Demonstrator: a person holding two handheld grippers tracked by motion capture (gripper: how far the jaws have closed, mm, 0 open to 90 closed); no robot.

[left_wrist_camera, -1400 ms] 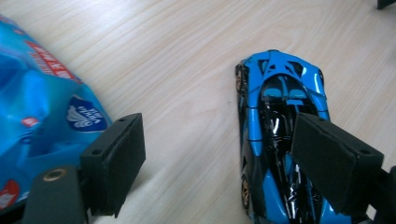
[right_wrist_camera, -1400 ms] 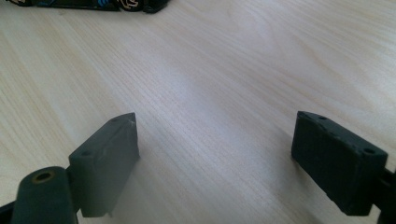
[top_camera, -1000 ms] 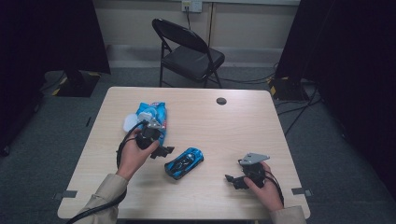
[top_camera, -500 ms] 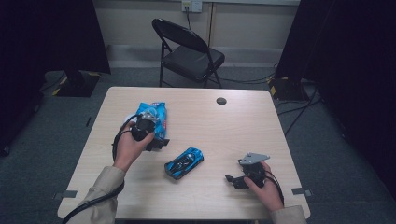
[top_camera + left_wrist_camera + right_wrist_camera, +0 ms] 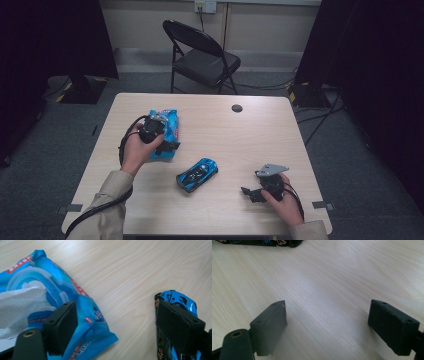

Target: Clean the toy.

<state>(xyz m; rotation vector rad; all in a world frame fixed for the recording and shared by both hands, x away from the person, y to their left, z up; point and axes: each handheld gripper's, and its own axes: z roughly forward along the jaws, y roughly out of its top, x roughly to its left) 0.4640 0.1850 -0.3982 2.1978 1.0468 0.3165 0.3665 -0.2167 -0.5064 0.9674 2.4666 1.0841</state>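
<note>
One wet-wipes pack just beneath open left hand-held gripper.

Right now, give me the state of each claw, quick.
Left claw: open, holding nothing, above the blue wipes pack.
Right claw: open, holding nothing, over the bare table.
</note>
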